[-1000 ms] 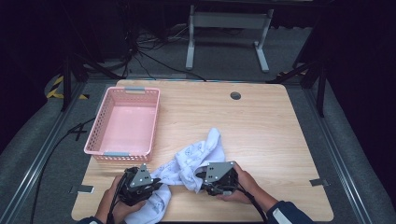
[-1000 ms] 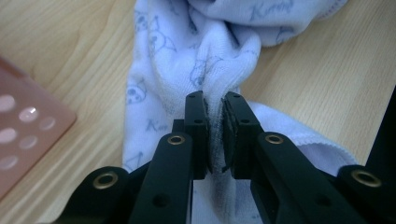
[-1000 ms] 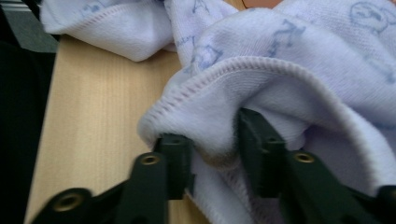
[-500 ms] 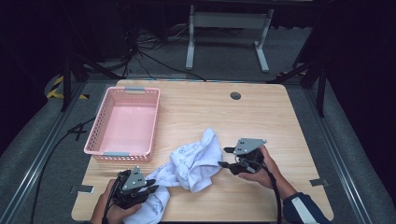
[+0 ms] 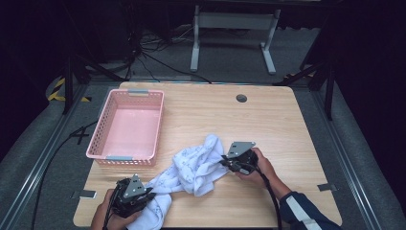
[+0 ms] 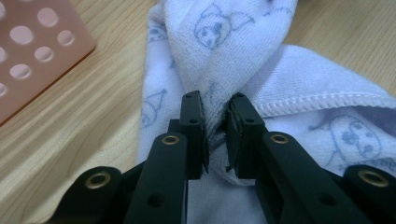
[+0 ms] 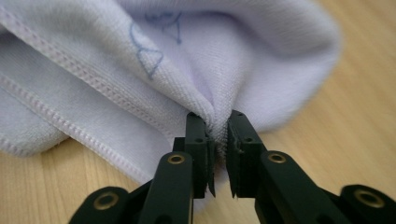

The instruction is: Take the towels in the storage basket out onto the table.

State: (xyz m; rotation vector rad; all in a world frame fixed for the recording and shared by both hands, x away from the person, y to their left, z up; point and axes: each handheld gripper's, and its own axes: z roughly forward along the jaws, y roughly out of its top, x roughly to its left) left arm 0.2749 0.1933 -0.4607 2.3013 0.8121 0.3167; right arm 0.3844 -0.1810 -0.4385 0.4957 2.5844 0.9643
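Left gripper: your left gripper sits at the near edge of the table, by its left corner; in the left gripper view the two black jaws are nearly closed, with a bunched fold of cloth pinched between the pads.

Right gripper: your right gripper is further in, right of the table's middle; in the right gripper view its jaws are likewise drawn almost together and bite a puckered fold just behind a rounded edge.

Towel: the white terry towel with faint blue cartoon prints lies crumpled on the table between your two grippers, running from the near left end up to a peak by the right gripper. You hold it at both ends. A stitched hem shows in both gripper views.

Basket: the pink perforated plastic basket stands on the left half of the table, just beyond the towel's near end and apart from it; its corner shows in the left gripper view.

Table: the light wooden table has a round cable hole near its far edge.

Hands: your right hand wraps its gripper from behind, dark sleeve with pale stripes trailing to the near right.
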